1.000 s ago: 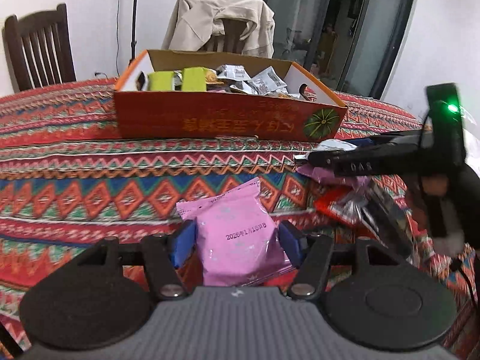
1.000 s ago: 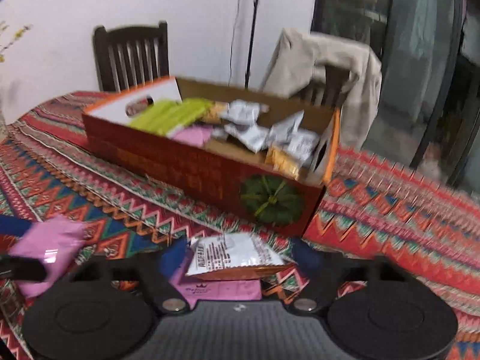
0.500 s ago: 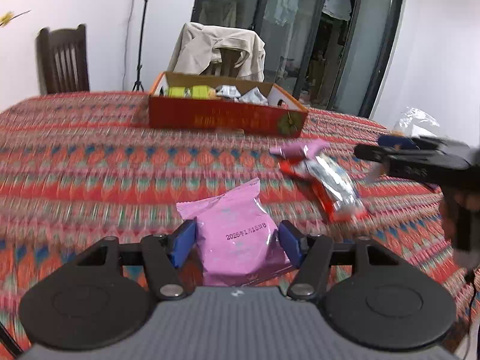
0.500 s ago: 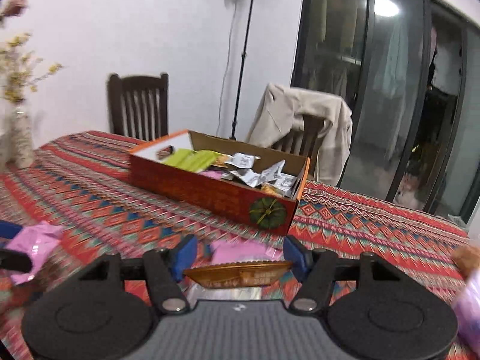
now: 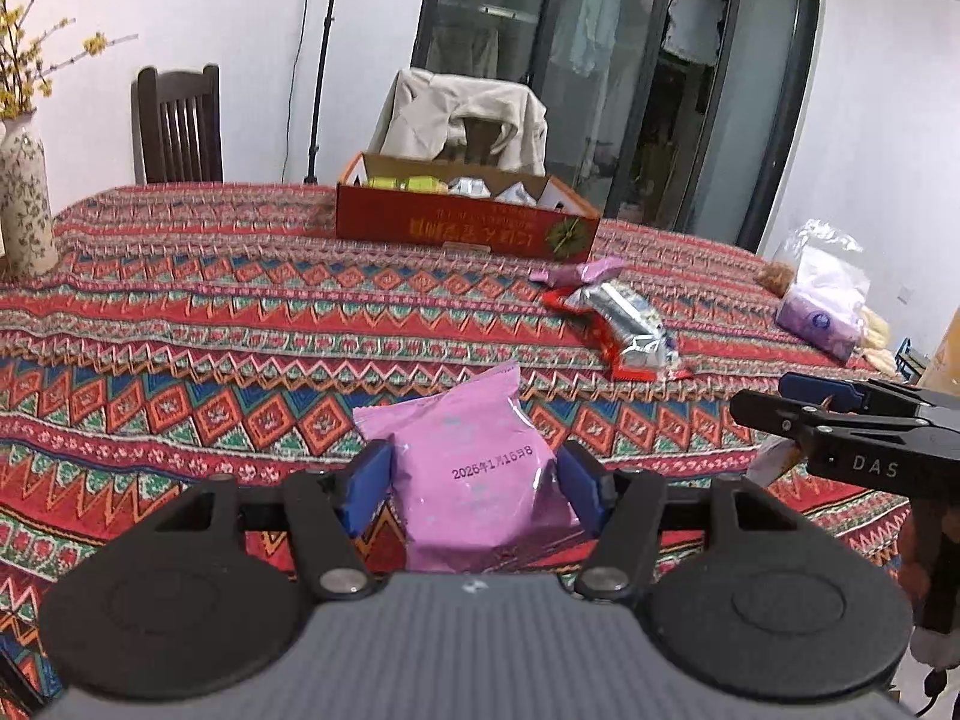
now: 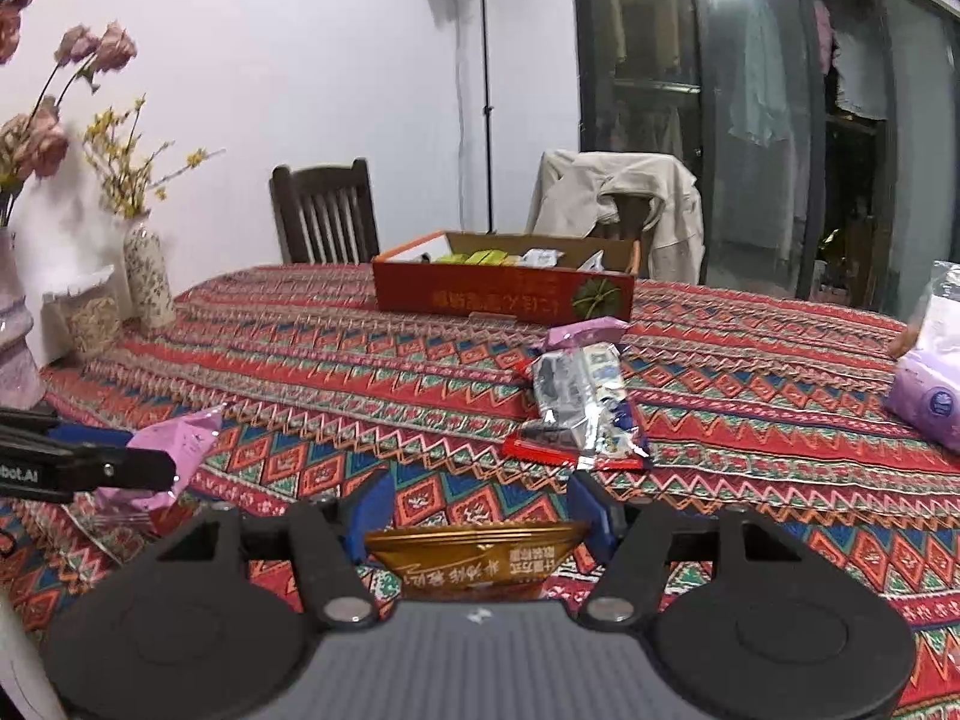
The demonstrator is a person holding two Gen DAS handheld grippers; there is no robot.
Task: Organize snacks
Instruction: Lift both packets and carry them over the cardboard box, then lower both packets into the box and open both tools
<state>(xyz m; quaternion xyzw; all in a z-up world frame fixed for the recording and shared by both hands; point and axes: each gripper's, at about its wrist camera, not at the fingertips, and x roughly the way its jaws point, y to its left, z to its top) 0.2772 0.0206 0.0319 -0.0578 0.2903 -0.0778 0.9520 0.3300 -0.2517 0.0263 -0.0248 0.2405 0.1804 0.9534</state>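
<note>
Domestic dining room. Ahead of the tongs, a table [image 6: 750, 372] under a patterned woven cloth; beyond its far edge, two dark wooden chairs [image 6: 324, 210], one draped with a pale jacket [image 6: 618, 192]. Far left of the tongs, vases with dried flowers [image 6: 147, 276] stand against a white wall. Behind the chairs, a light stand [image 6: 483, 90]; to the right, glass sliding doors [image 6: 750, 120] with clothes hanging behind them.
</note>
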